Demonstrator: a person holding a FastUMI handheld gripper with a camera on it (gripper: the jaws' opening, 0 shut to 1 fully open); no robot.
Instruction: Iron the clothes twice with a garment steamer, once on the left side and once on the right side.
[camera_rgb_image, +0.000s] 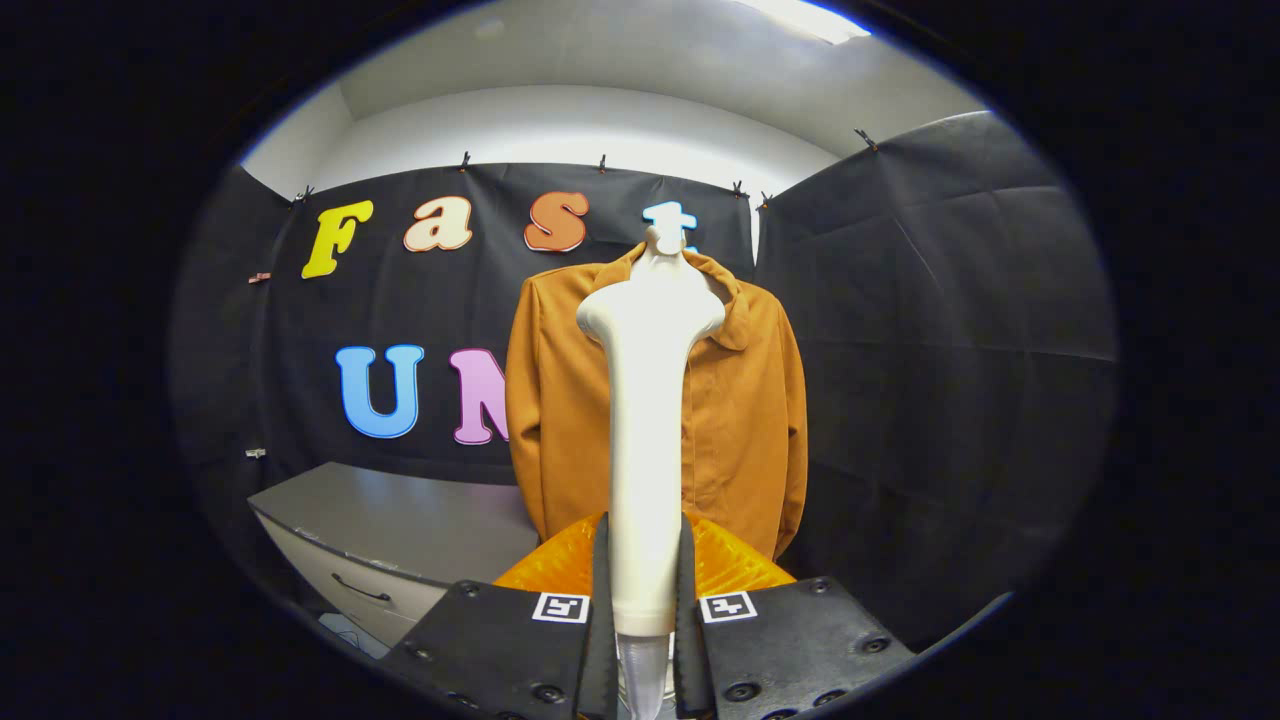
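Rust-orange suede-like jacket (745, 400) hangs on a pale mannequin (668, 240) beyond the tongs (642, 580), against the booth's black wall. The tongs are clamped on the white garment steamer (645, 420), both fingers pressing its handle, its head upright and hiding the jacket's middle. No brand is legible. A grey surface (400, 520) with a drawer stands beside the jacket.

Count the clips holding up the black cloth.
7 visible, more may be hidden: five along the back cloth's top edge, one on the right panel, and one lower left. The gripper holds the steamer.
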